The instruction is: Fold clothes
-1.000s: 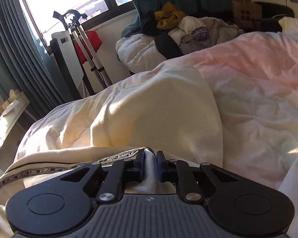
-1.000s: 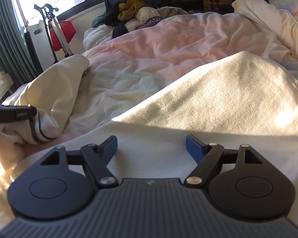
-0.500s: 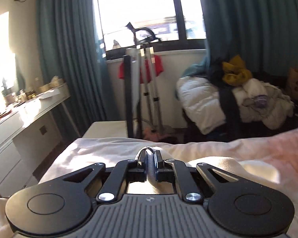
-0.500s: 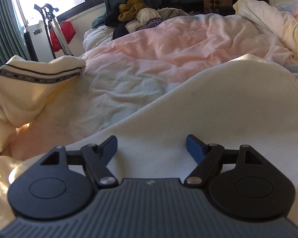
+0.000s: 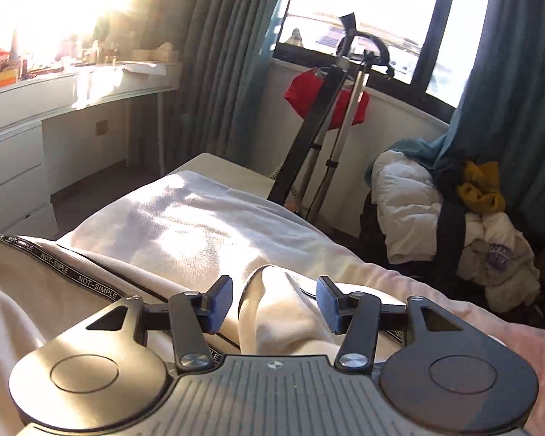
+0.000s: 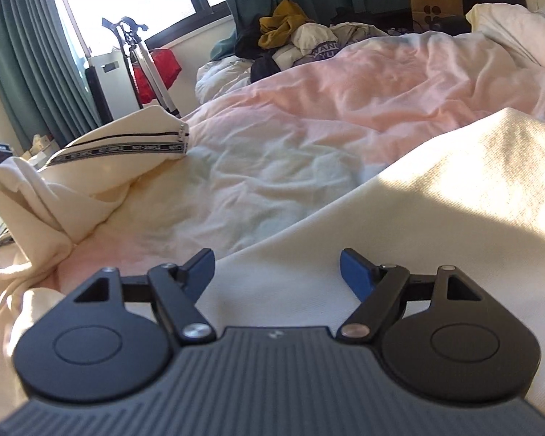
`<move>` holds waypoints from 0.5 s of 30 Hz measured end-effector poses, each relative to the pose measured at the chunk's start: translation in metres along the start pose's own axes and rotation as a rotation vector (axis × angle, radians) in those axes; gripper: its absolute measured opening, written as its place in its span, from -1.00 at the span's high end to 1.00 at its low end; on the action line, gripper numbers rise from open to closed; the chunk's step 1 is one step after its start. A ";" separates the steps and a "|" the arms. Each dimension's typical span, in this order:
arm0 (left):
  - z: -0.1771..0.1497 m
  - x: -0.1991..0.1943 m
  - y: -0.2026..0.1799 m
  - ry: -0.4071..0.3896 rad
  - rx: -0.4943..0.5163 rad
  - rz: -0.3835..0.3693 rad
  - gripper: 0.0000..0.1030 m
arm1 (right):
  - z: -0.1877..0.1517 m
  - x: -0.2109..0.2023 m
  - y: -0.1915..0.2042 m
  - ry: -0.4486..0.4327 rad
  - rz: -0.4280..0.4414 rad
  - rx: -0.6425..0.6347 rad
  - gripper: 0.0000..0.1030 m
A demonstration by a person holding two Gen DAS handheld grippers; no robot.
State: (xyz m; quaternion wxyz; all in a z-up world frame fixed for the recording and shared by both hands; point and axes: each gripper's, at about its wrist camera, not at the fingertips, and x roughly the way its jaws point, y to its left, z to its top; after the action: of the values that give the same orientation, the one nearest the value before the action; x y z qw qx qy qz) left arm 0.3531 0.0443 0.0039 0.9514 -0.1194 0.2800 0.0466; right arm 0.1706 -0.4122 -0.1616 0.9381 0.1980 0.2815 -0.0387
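My left gripper point(image 5: 274, 303) hangs wide open over a raised fold of the cream garment point(image 5: 283, 312) (its black band reads NOT-SIMPLE), clamping nothing. The garment lies across the pink duvet point(image 6: 327, 109) on the bed. My right gripper point(image 6: 277, 272) is spread wide too, empty, low above the cream cloth.
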 end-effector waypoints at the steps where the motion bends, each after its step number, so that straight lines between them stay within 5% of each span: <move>1: -0.007 -0.014 0.002 0.005 0.002 -0.013 -0.17 | -0.001 -0.001 0.002 -0.002 0.016 -0.010 -0.52; 15: -0.128 -0.195 0.007 0.090 0.103 -0.208 -0.16 | -0.023 -0.028 0.050 -0.061 0.214 -0.294 -0.49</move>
State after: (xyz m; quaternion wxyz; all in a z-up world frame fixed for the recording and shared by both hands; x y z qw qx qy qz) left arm 0.1217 0.0148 0.0041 0.9425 -0.1007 0.3103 -0.0720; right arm 0.1447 -0.3579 -0.1467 0.9638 0.0864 0.2327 0.0970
